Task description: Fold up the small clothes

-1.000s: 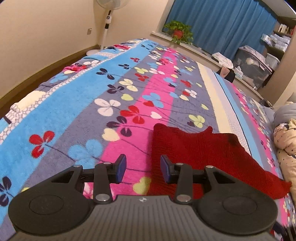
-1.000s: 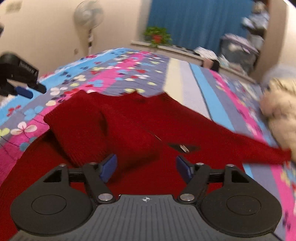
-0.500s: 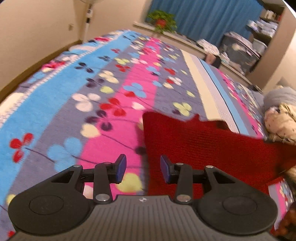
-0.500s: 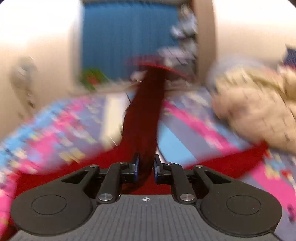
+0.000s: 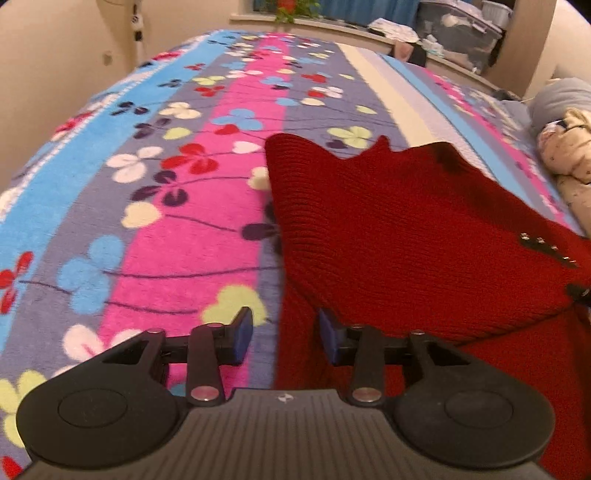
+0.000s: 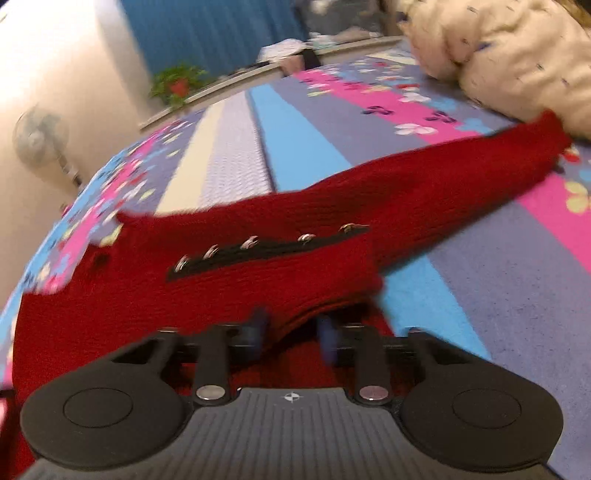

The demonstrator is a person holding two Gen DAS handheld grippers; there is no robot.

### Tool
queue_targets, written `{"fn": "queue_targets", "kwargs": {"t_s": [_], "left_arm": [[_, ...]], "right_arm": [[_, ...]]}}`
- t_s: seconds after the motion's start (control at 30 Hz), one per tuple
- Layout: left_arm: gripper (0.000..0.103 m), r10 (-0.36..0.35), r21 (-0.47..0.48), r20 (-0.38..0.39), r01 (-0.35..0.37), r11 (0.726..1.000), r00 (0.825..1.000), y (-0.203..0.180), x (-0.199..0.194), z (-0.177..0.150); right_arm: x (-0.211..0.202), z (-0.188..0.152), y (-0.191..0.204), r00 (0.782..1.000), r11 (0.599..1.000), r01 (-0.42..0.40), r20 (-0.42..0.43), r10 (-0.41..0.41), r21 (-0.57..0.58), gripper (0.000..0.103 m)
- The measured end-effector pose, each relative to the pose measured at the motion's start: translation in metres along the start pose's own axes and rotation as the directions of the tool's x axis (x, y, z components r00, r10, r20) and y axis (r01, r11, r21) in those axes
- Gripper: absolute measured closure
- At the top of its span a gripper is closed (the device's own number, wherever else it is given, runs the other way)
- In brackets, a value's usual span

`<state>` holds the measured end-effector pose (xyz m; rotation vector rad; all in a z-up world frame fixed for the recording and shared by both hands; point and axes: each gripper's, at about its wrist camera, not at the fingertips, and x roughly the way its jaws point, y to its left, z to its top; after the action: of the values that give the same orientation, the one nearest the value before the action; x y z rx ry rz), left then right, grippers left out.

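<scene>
A cream speckled garment [image 6: 517, 55] is heaped at the right edge of the bed [image 5: 155, 229], and the cuff of the red sweater [image 5: 406, 236] touches its foot in the right wrist view. A grey pillow [image 5: 561, 99] lies behind that heap. Beyond the far edge of the bed a ledge carries a potted plant [image 6: 177, 85], with a blue curtain [image 6: 207, 33] behind it. A standing fan [image 6: 40, 136] is by the wall off the far left corner. Clear storage bins [image 5: 458, 26] sit past the far right corner; their contents appear to be cloth, not identifiable.

The red sweater lies on the floral blanket near the near edge, one sleeve stretched toward the right edge, one panel folded over the body. A black strip with metal eyelets [image 6: 266, 243] runs across it.

The left gripper [image 5: 284, 336] has its fingers apart, straddling the sweater's left edge. The right gripper [image 6: 291, 332] has its fingers apart over the sweater's folded edge, gripping nothing
</scene>
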<state>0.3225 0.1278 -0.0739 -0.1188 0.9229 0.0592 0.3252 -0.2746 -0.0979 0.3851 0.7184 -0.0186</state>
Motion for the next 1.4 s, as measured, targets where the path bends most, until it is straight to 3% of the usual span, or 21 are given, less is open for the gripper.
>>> {"fn": "queue_targets", "kwargs": {"t_s": [0.07, 0.2, 0.27, 0.33, 0.43, 0.5, 0.57, 0.77, 0.83, 0.9, 0.93, 1.0, 1.17, 1.27, 1.33, 1.37, 1.4], "left_arm": [[0.089, -0.031, -0.019, 0.016, 0.031, 0.999, 0.999, 0.002, -0.002, 0.001], [0.09, 0.0, -0.007, 0.034, 0.0, 1.0, 0.999, 0.0, -0.004, 0.003], [0.09, 0.028, -0.025, 0.079, -0.026, 0.999, 0.997, 0.001, -0.01, 0.006], [0.089, 0.023, -0.023, 0.173, -0.019, 1.0, 0.985, -0.001, -0.024, 0.008], [0.089, -0.053, 0.031, 0.232, 0.047, 0.998, 0.971, -0.008, -0.031, 0.007], [0.087, -0.106, 0.044, 0.178, 0.1, 0.994, 0.978, -0.011, -0.019, 0.005], [0.086, -0.078, 0.075, 0.041, 0.075, 0.994, 0.996, -0.014, 0.006, -0.001], [0.086, -0.061, 0.096, 0.04, 0.057, 0.994, 0.997, -0.016, 0.011, 0.0], [0.086, -0.057, 0.113, 0.045, 0.051, 0.992, 0.997, -0.017, 0.01, -0.003], [0.086, -0.055, 0.12, 0.047, 0.049, 0.992, 0.997, -0.019, 0.011, -0.005], [0.086, -0.054, 0.123, 0.048, 0.048, 0.991, 0.997, -0.019, 0.011, -0.006], [0.086, -0.052, 0.131, 0.052, 0.045, 0.99, 0.997, -0.02, 0.009, -0.009], [0.086, -0.043, 0.157, 0.063, 0.033, 0.987, 0.997, -0.023, 0.01, -0.012], [0.086, -0.043, 0.165, 0.066, 0.031, 0.986, 0.997, -0.023, 0.01, -0.012], [0.086, -0.045, 0.164, 0.065, 0.033, 0.986, 0.997, -0.023, 0.01, -0.012], [0.086, -0.045, 0.165, 0.065, 0.034, 0.986, 0.997, -0.023, 0.01, -0.012], [0.086, -0.045, 0.167, 0.065, 0.033, 0.985, 0.997, -0.023, 0.01, -0.012]], "right_arm": [[0.002, 0.011, 0.007, 0.997, 0.999, -0.034, 0.063, 0.035, -0.018, 0.093], [-0.013, 0.027, 0.015, 0.975, 0.991, -0.108, 0.185, 0.12, -0.075, 0.094], [-0.001, 0.028, 0.006, 0.993, 0.998, -0.035, 0.109, 0.04, -0.042, 0.092], [0.025, 0.021, -0.01, 0.995, 0.998, 0.047, -0.085, -0.044, 0.035, 0.09], [0.016, 0.032, -0.015, 0.998, 0.997, 0.031, -0.05, -0.027, 0.072, 0.086], [0.003, 0.042, -0.015, 0.996, 0.996, 0.072, 0.04, -0.074, 0.045, 0.066], [0.001, 0.048, -0.027, 0.989, 0.99, 0.125, 0.074, -0.13, 0.073, 0.061], [0.008, 0.069, -0.102, 0.965, 0.921, 0.23, 0.049, -0.258, 0.314, 0.061], [0.009, 0.074, -0.127, 0.948, 0.89, 0.27, 0.061, -0.313, 0.368, 0.055], [0.012, 0.079, -0.151, 0.926, 0.854, 0.314, 0.063, -0.371, 0.414, 0.039], [0.015, 0.077, -0.157, 0.919, 0.84, 0.328, 0.06, -0.39, 0.433, 0.037], [0.021, 0.077, -0.179, 0.915, 0.82, 0.327, 0.058, -0.398, 0.469, 0.036], [0.034, 0.094, -0.211, 0.914, 0.822, 0.281, 0.123, -0.387, 0.494, 0.034], [0.044, 0.099, -0.223, 0.911, 0.823, 0.253, 0.162, -0.38, 0.508, 0.035], [0.044, 0.101, -0.226, 0.902, 0.824, 0.255, 0.183, -0.391, 0.505, 0.052], [0.045, 0.101, -0.229, 0.898, 0.818, 0.259, 0.184, -0.4, 0.513, 0.078], [0.045, 0.101, -0.233, 0.904, 0.815, 0.236, 0.188, -0.384, 0.529, 0.089]]}}
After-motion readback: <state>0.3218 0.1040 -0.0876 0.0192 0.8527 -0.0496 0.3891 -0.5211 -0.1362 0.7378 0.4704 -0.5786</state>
